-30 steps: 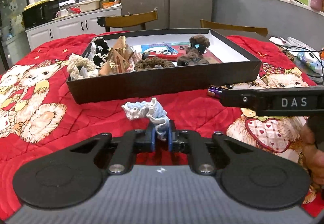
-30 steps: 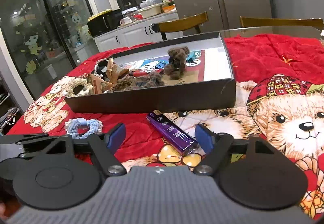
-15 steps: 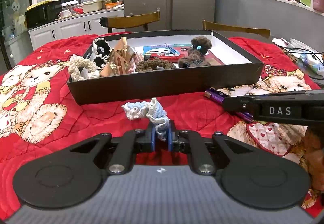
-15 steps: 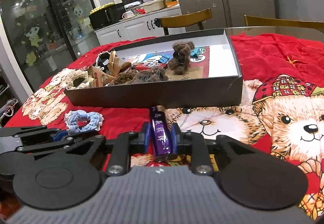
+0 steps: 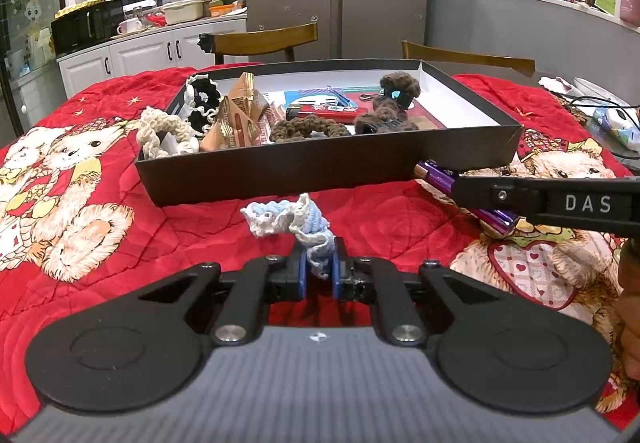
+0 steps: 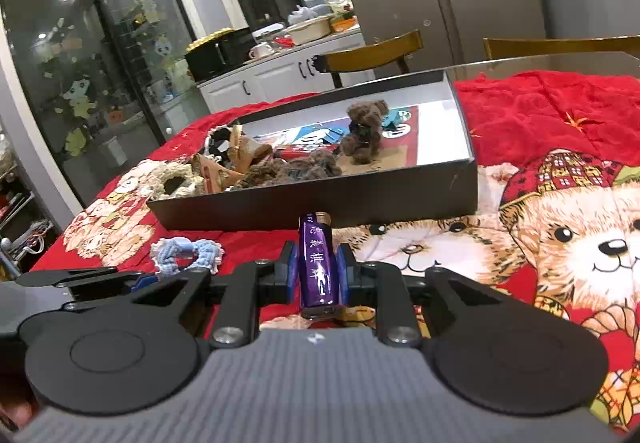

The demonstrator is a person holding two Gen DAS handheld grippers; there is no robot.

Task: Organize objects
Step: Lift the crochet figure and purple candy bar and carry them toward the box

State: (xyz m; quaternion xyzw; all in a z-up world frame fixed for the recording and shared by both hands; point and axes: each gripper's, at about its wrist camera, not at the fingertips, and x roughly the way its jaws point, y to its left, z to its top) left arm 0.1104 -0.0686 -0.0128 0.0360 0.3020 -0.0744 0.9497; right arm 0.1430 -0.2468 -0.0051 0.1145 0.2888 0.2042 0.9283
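Note:
A pale blue and white crocheted scrunchie [image 5: 288, 221] lies on the red bear blanket, and my left gripper [image 5: 319, 270] is shut on its near end. The same scrunchie [image 6: 186, 253] shows at the left of the right wrist view. My right gripper [image 6: 318, 271] is shut on a purple lighter [image 6: 318, 263], which points toward the black box [image 6: 320, 205]. From the left wrist view the lighter [image 5: 460, 191] sticks out of the right gripper's finger [image 5: 560, 203]. The box [image 5: 320, 167] holds several scrunchies, a brown plush bear [image 5: 394, 95], a red lighter and paper packets.
The red blanket [image 5: 100, 227] with bear prints covers the table. Two wooden chairs [image 5: 264, 41] stand behind the box. Cables and a small device [image 5: 612, 123] lie at the far right. A kitchen counter and fridge are in the background.
The right gripper has gone from open around the purple lighter to shut on it, and the lighter now points straight ahead. The left gripper keeps its hold on the scrunchie, unmoved.

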